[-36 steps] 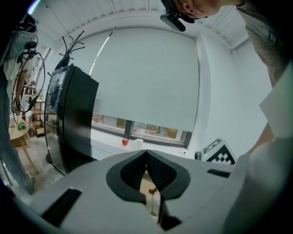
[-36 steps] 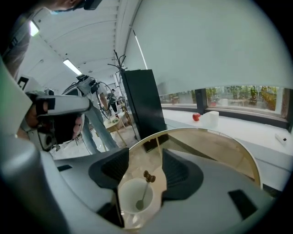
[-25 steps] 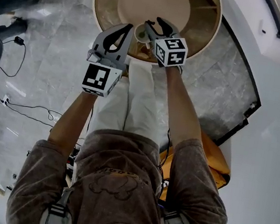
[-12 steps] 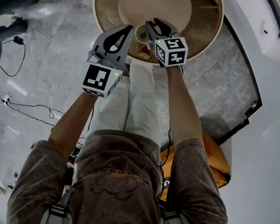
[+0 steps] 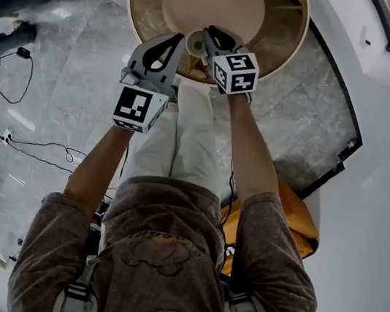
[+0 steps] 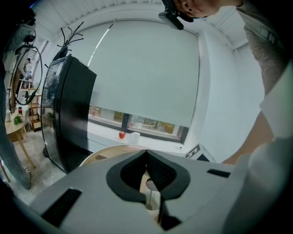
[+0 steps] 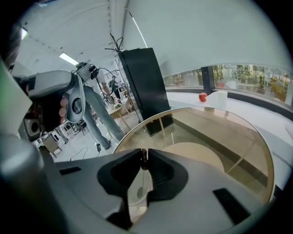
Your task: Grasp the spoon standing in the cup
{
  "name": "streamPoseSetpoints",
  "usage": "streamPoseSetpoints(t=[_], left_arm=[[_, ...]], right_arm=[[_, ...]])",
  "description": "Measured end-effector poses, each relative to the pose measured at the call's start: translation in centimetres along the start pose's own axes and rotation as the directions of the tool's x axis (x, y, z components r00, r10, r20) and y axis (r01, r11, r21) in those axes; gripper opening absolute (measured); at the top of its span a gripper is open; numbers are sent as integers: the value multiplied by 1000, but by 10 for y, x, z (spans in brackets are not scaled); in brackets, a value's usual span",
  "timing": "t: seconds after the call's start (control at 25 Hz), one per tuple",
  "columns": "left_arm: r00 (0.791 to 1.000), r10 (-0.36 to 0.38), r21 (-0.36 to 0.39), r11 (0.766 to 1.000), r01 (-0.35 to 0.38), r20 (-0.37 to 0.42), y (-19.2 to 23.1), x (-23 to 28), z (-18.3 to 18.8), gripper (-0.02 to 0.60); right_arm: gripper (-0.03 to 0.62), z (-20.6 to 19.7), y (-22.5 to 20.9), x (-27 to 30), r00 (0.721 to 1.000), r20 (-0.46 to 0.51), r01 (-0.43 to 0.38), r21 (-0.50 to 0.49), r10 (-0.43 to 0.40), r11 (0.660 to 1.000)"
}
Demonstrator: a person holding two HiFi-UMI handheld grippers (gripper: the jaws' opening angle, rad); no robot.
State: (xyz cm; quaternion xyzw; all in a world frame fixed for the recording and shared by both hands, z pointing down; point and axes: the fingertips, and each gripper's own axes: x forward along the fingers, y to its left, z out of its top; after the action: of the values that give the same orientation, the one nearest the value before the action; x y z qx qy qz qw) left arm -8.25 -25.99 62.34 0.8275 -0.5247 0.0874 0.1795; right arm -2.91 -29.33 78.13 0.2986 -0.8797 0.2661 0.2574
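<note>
A white cup stands near the front rim of a round glass table, with a thin metal spoon upright in it. My right gripper hangs over the cup; its jaws are closing and the spoon's handle tip is pinched between the pads. In the right gripper view the cup shows below the jaws. My left gripper waits just left of the cup, shut with nothing in it. Through its jaws I see the spoon and the cup beyond.
A tall black cabinet and a coat rack stand past the table. On the window sill sit a red apple and a white mug. A person stands at the left; cables trail over the marble floor.
The right gripper's jaws have narrowed from wide apart to pinching the spoon handle over the cup. The left gripper has stayed where it was.
</note>
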Motion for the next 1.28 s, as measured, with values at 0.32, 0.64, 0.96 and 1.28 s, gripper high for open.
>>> streamPoseSetpoints(t=[0.32,0.64,0.96,1.28], left_arm=[[1000,-8,2,1000,8,-1,-9,-1,10,9],[1000,-9,-3,1000,9,-15,-20,-10,27,9],[1000,-10,-9,1000,9,-25,-32,-26,62,9],[999,-47,33,998,48,-14,-54,-52,107,9]], right_arm=[[60,11,-1,-19,1000,21,9,14,-10,1000],[60,46,9,-53,997,75,26,11,-26,1000],[60,113,25,-112,981,187,54,-12,-51,998],[60,172,71,-186,950,308,71,-85,-41,994]])
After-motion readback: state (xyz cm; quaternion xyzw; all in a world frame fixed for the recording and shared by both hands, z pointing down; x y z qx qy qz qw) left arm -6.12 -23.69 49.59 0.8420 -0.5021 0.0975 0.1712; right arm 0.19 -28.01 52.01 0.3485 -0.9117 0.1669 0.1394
